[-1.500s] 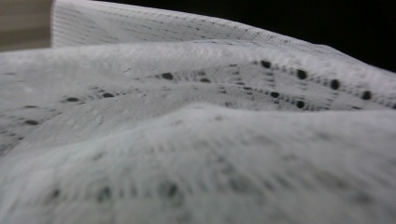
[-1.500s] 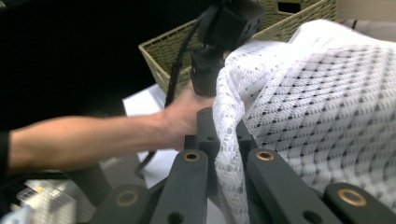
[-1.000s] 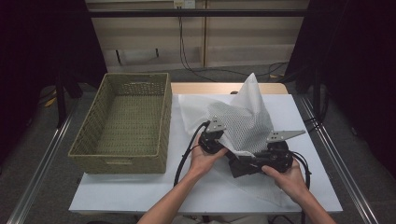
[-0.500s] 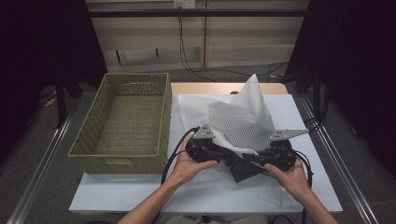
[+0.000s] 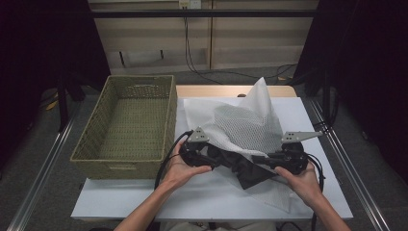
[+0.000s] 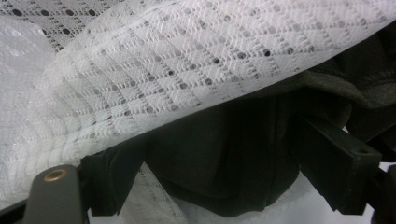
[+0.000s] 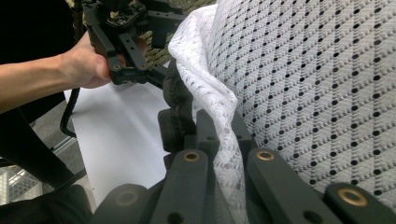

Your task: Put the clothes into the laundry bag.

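My right gripper (image 7: 219, 158) is pinched nearly closed on the edge of the white mesh bag (image 5: 245, 127), with dark cloth (image 5: 240, 166) bunched just behind my jaws. My left gripper (image 5: 204, 155) sits across from it, jaws spread wide around the dark cloth under the mesh, touching it. Since half a second ago both have barely moved. The wicker basket (image 5: 127, 122) stands beside my left gripper. I can read no writing anywhere.

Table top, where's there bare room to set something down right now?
Bare white table lies along the near edge, left of the left hand. The wicker basket is empty. The middle is crowded: white mesh bag, dark cloth, left gripper and right gripper.
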